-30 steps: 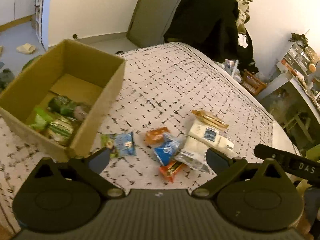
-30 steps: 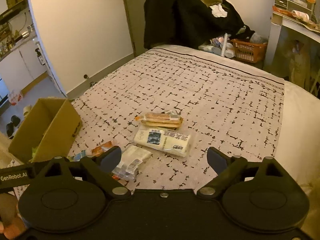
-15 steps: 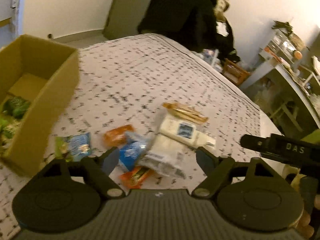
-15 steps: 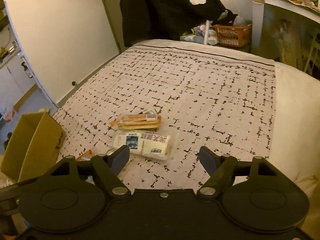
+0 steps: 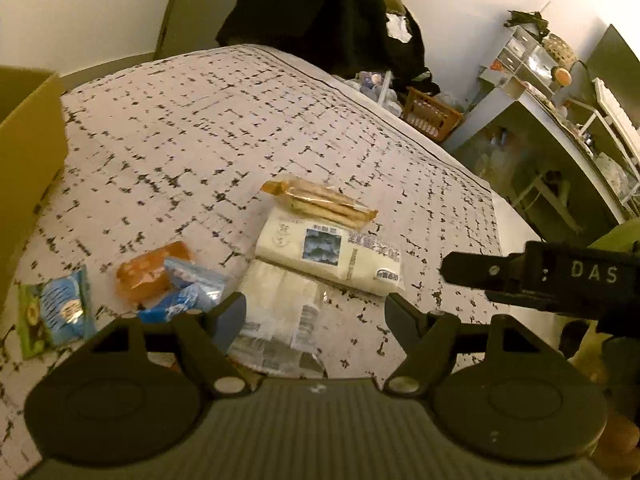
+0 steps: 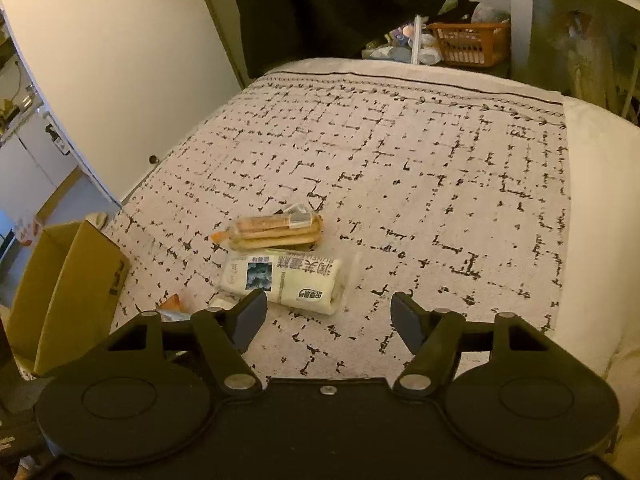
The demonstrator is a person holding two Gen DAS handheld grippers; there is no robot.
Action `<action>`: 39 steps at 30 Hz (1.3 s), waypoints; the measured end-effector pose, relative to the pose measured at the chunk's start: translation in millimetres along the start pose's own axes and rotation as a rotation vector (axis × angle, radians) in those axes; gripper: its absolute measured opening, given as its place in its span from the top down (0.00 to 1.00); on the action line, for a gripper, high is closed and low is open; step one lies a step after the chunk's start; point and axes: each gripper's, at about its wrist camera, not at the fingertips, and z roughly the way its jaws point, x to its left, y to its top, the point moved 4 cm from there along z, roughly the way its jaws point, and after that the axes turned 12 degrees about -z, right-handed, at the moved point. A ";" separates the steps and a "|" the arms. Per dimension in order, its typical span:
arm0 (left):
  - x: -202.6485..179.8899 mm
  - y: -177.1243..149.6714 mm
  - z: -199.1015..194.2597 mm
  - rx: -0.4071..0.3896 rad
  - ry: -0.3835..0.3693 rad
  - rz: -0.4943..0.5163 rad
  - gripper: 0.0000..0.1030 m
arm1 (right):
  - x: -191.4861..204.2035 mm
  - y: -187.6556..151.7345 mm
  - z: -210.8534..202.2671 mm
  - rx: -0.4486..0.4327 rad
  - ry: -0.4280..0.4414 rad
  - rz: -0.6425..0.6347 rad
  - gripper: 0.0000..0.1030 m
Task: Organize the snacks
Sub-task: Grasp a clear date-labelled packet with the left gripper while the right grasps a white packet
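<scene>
Snack packets lie on the patterned bed cover (image 5: 208, 128). A cream rice-cake pack (image 5: 328, 254) lies in the middle, with an orange biscuit pack (image 5: 320, 200) just beyond it. A clear white pack (image 5: 280, 320) lies right under my left gripper (image 5: 316, 314), which is open and empty. An orange packet (image 5: 150, 270), a blue packet (image 5: 188, 294) and a green-blue packet (image 5: 52, 316) lie to the left. My right gripper (image 6: 328, 316) is open and empty, hovering near the cream pack (image 6: 284, 280) and the biscuit pack (image 6: 272, 230).
The cardboard box (image 5: 28, 152) stands at the left bed edge; it also shows in the right wrist view (image 6: 64, 292). Dark clothes (image 6: 332, 8) and an orange basket (image 6: 472, 42) sit beyond the bed. A desk (image 5: 552, 128) stands at the right.
My left gripper swung right, away from the box, and came down closer over the snack pile. My right gripper moved forward and closer to the cream and biscuit packs.
</scene>
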 end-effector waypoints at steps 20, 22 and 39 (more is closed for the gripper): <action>22.4 5.1 28.6 0.047 0.101 -0.033 0.53 | 22.4 6.5 48.5 0.077 0.013 -0.071 0.34; 25.3 8.8 23.9 0.037 0.123 -0.061 0.54 | 22.6 9.5 51.5 0.069 0.008 -0.094 0.34; 46.9 39.1 -43.2 -0.073 0.155 -0.092 0.54 | 64.9 8.6 61.4 -0.094 -0.038 -0.641 0.18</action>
